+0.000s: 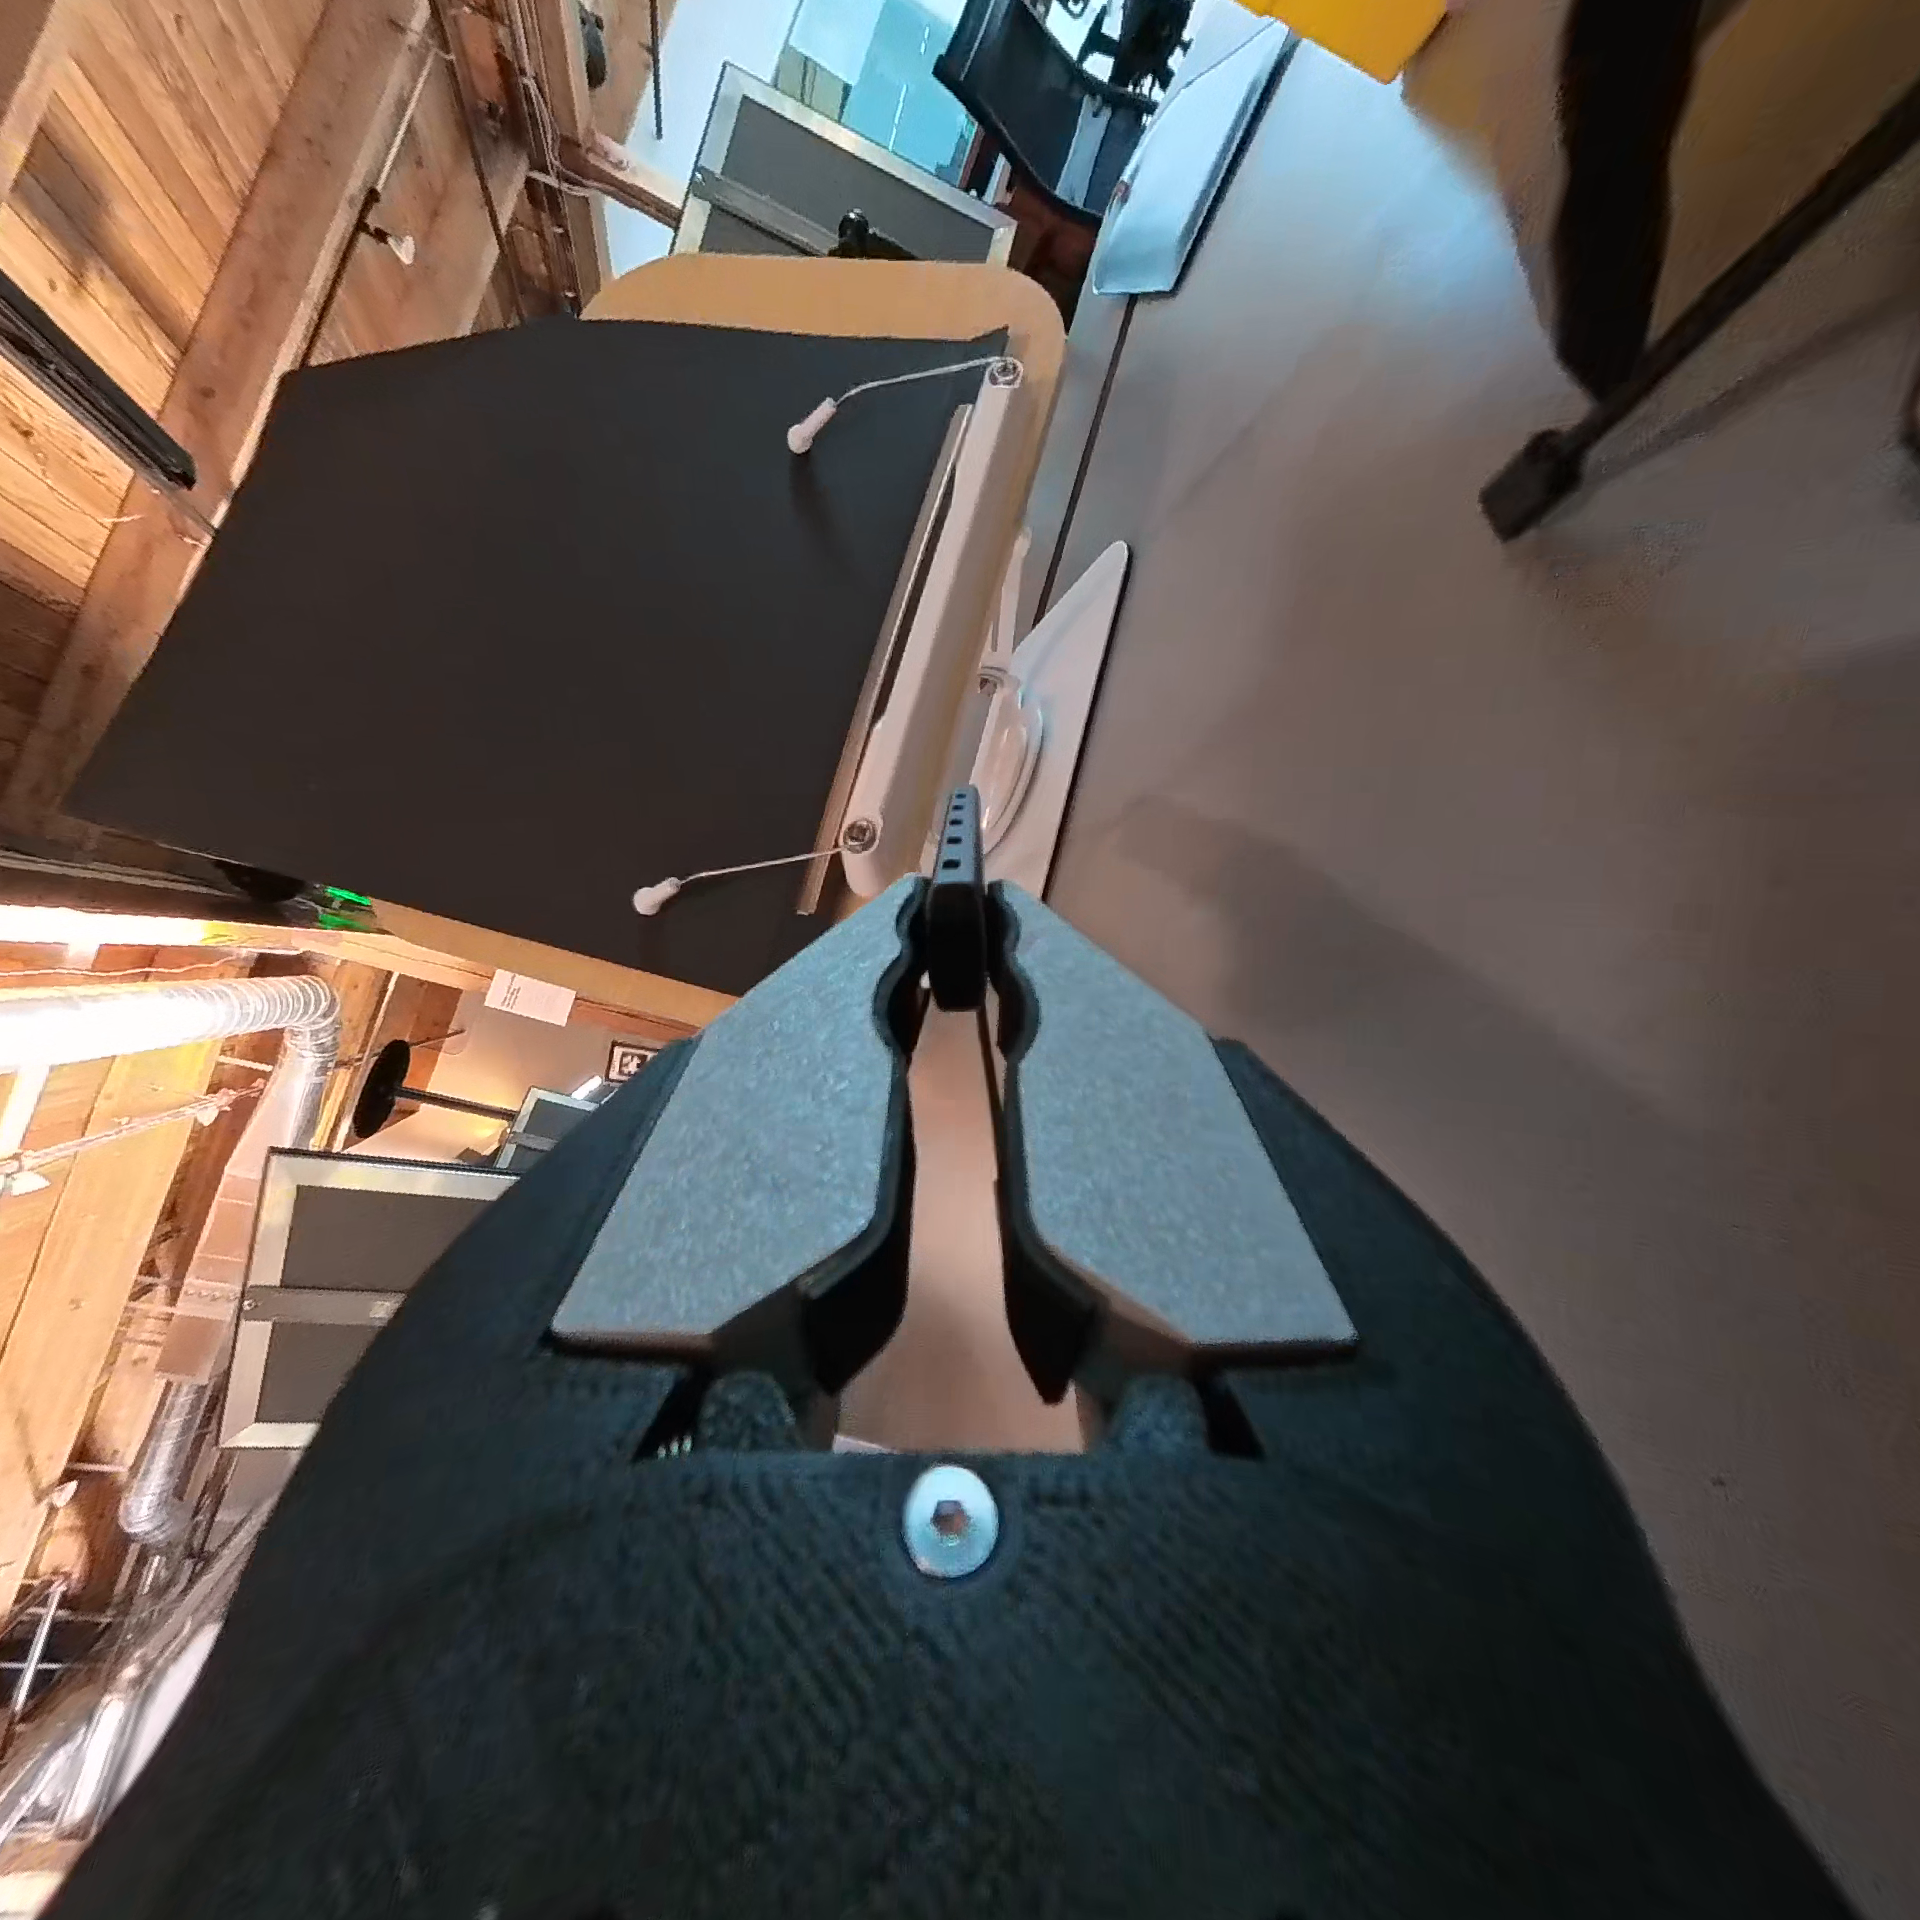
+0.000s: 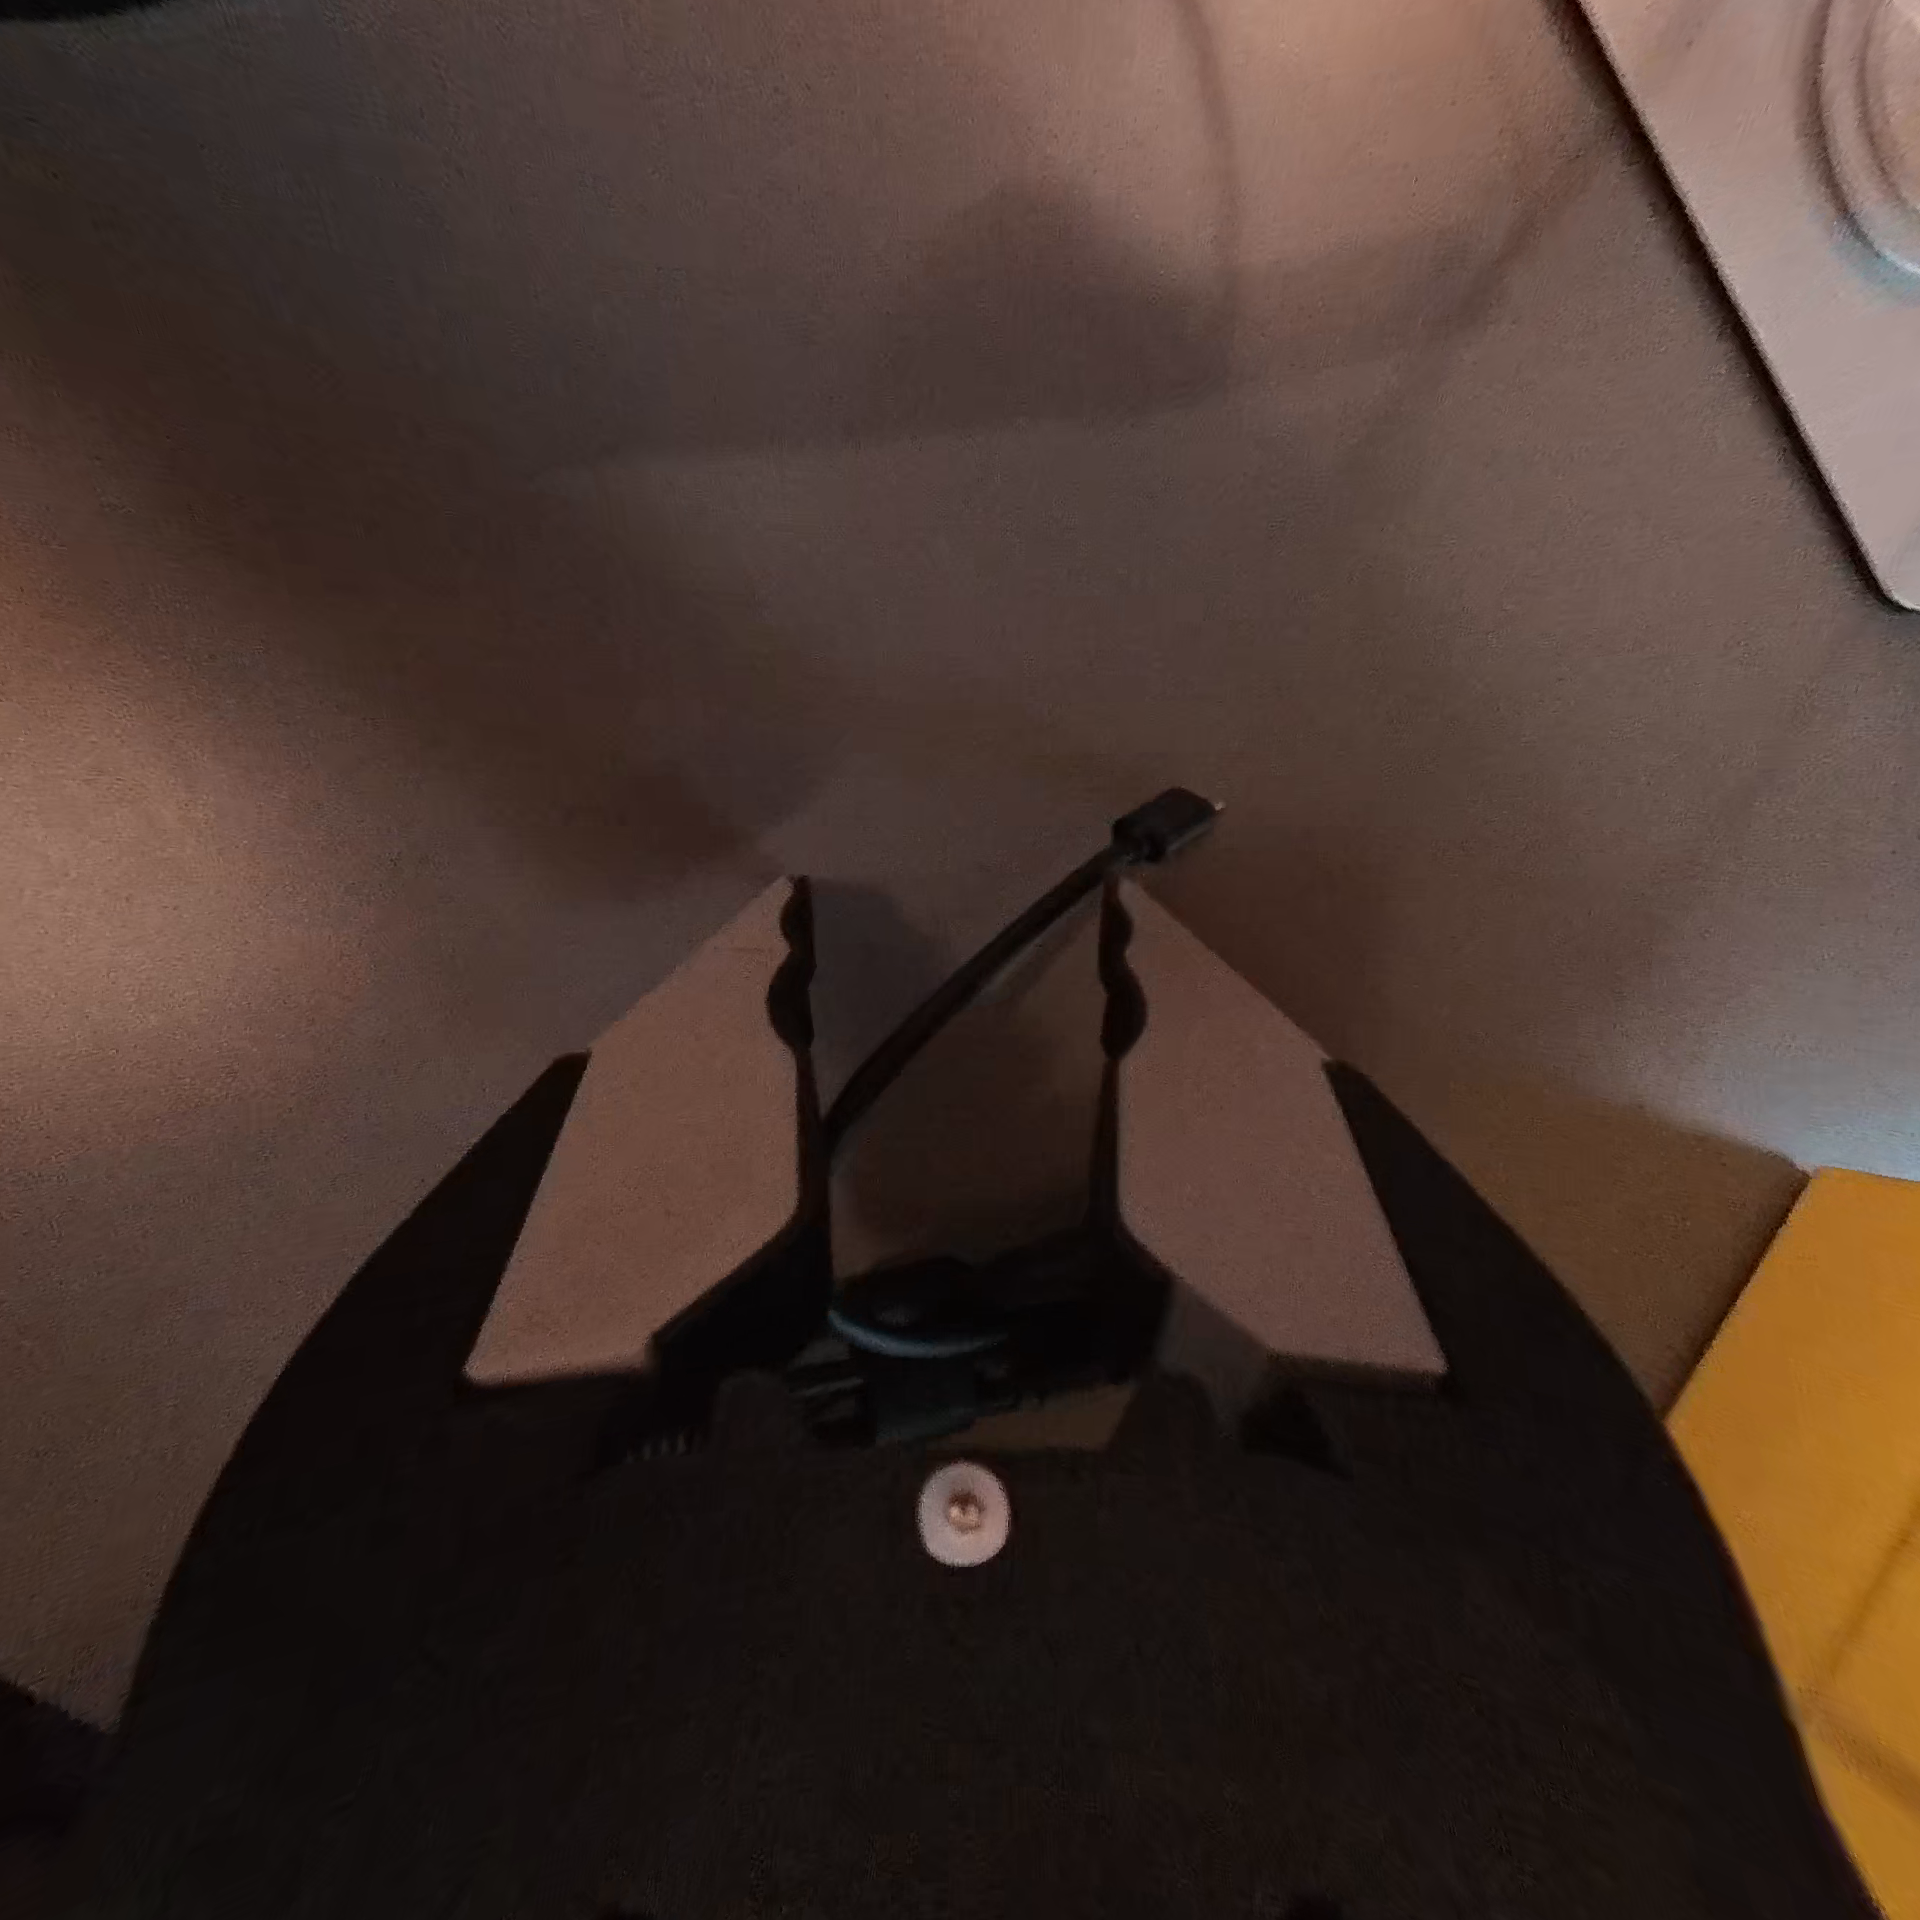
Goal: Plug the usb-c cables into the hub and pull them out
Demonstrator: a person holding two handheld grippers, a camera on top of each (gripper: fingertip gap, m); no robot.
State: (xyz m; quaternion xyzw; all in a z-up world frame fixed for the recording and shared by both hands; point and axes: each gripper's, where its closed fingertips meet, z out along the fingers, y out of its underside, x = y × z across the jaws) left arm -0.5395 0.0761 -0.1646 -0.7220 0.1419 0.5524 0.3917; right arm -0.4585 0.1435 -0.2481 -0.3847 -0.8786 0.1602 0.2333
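In the left wrist view my left gripper (image 1: 956, 902) is shut on a thin black hub (image 1: 957, 847). The hub sticks out past the fingertips edge-on, with a row of small ports along its narrow side. A thin black cord runs back from it between the fingers. In the right wrist view my right gripper (image 2: 956, 891) is open above the grey table (image 2: 727, 468). A black usb-c cable (image 2: 966, 997) lies between its fingers. The cable's plug (image 2: 1169, 819) rests just beyond the right fingertip. The fingers do not touch it. A coiled part of the cable (image 2: 914, 1330) lies near the finger bases.
A black board (image 1: 520, 623) with two white corded plugs (image 1: 800, 436) (image 1: 655, 896) stands beside the table. A white flat base with a clear round piece (image 1: 1029, 727) lies on the table, also in the right wrist view (image 2: 1766, 260). A yellow object (image 2: 1818, 1455) is at the right. My right fingertips sit around 15 cm from my left ones. My right gripper is the nearer one to the yellow object (image 2: 1818, 1455): about 25 cm, against 35 cm.
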